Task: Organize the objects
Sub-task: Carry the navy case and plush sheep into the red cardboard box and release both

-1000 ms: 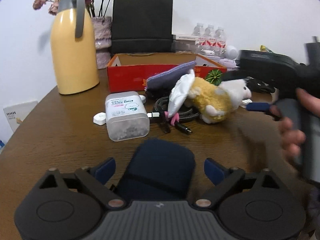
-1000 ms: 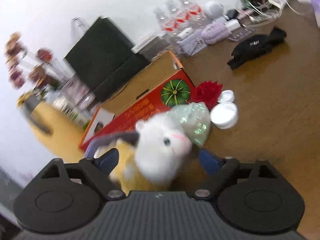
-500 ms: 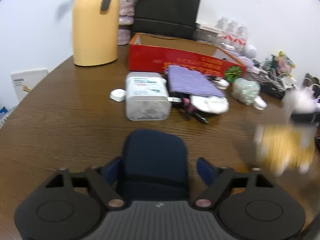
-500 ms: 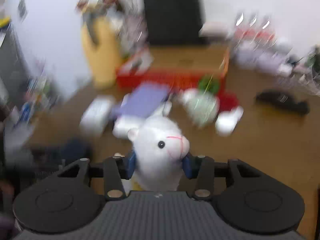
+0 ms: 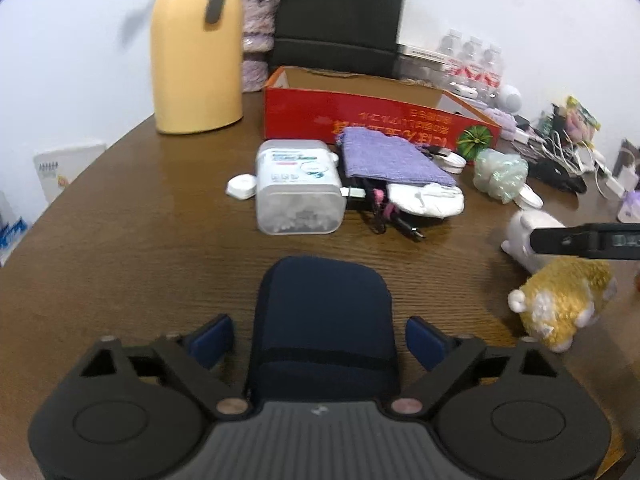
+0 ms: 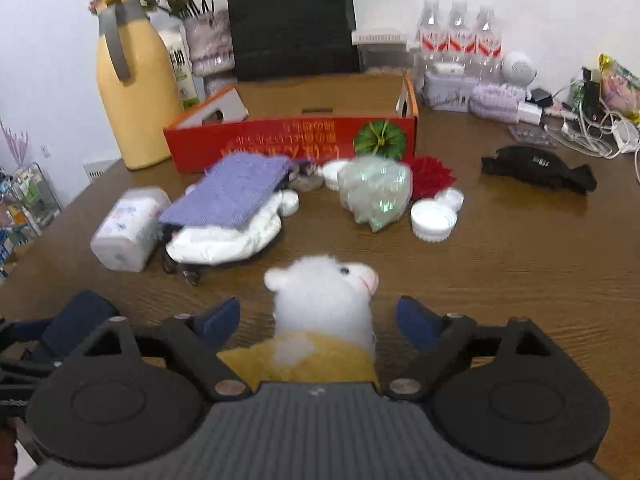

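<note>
Bench (image 6: 520, 264): box (image 6: 292, 142) at 12 o'clock, bag (image 6: 292, 20) behind it, flask (image 6: 136, 92) at 10. Before box: cloth (image 6: 232, 192) on pouch (image 6: 224, 240), container (image 6: 128, 228) at 9, caps (image 6: 434, 220) at 2. Plush toy (image 6: 324, 300) nearest, at 6.

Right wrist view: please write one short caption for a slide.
Right gripper open, its jaws just opened, around a plush alpaca standing on the cluttered wooden table.
</note>
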